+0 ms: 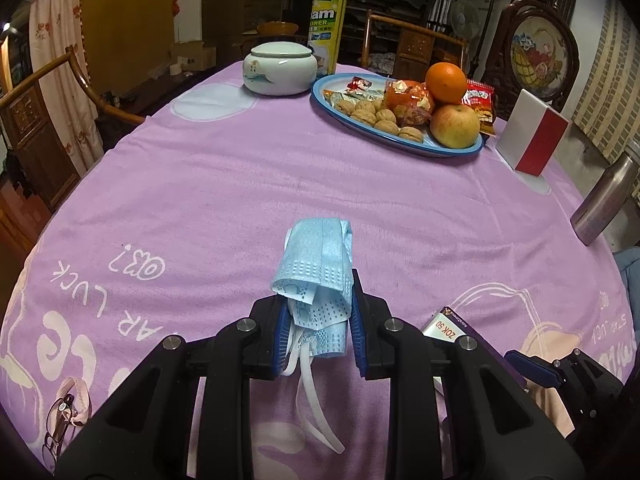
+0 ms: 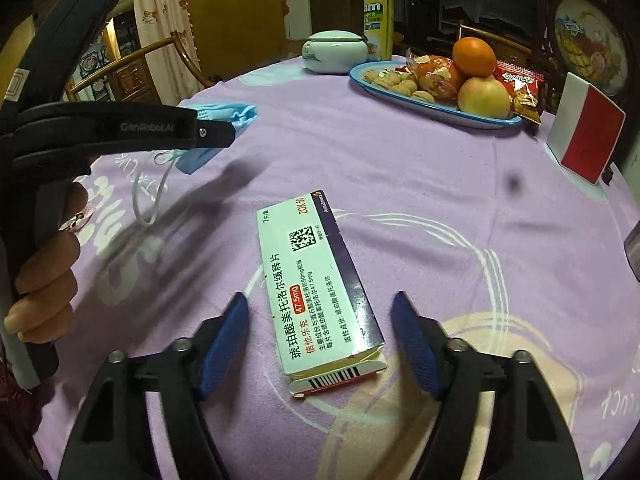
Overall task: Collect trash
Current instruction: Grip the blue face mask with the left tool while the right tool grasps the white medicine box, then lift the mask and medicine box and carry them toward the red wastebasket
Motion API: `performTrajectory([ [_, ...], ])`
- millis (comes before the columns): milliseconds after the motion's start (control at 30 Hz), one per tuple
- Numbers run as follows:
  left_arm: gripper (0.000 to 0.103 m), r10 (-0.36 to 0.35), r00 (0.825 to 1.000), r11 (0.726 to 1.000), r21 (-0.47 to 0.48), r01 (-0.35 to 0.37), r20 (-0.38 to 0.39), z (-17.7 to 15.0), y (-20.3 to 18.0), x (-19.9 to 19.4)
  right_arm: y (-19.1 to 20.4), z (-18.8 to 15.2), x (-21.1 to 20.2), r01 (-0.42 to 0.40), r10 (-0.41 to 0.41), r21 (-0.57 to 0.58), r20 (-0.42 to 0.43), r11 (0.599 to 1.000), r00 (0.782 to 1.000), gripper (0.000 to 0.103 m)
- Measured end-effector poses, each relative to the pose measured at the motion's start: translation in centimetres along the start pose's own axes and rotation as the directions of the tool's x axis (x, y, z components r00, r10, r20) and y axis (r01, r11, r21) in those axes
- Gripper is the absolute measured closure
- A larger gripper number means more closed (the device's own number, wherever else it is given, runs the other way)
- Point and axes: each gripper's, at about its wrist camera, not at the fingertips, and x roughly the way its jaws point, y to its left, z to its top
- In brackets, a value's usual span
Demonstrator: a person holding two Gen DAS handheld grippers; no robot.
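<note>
My left gripper [image 1: 316, 316] is shut on a crumpled blue face mask [image 1: 316, 264] and holds it above the purple tablecloth [image 1: 200, 184]; its white ear loops hang down. The mask also shows in the right wrist view [image 2: 224, 114], clamped in the left gripper [image 2: 228, 136] at the left. My right gripper [image 2: 320, 312] is open, its blue pads either side of a white and purple medicine box [image 2: 316, 276] that lies flat on the cloth. A corner of that box shows in the left wrist view [image 1: 448, 326].
A blue oval plate [image 1: 452, 150] with walnuts, snacks, an orange and an apple stands at the back right. Behind it are a white lidded jar [image 1: 280, 68] and a yellow spray can [image 1: 330, 16]. A red and white box [image 1: 532, 136] and a metal flask [image 1: 604, 200] are at the right. Glasses [image 1: 60, 420] lie at the near left edge.
</note>
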Motion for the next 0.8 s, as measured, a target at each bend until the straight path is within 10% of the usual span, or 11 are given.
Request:
performTrajectory([
  [267,0.075,0.007,1.0,1.0,0.013,-0.007,0.002,-0.1,-0.1,0.0,-2.0,-0.5,-6.5,0.021,-0.043,0.106,0.209,0.994,0.977,0.053],
  [800,0.075,-0.005,0.998,0.999,0.048,0.002,0.067,-1.8,-0.8,-2.8,-5.0,-2.8,-8.2,0.008,-0.077,0.3,0.22,0.954,0.973,0.053],
])
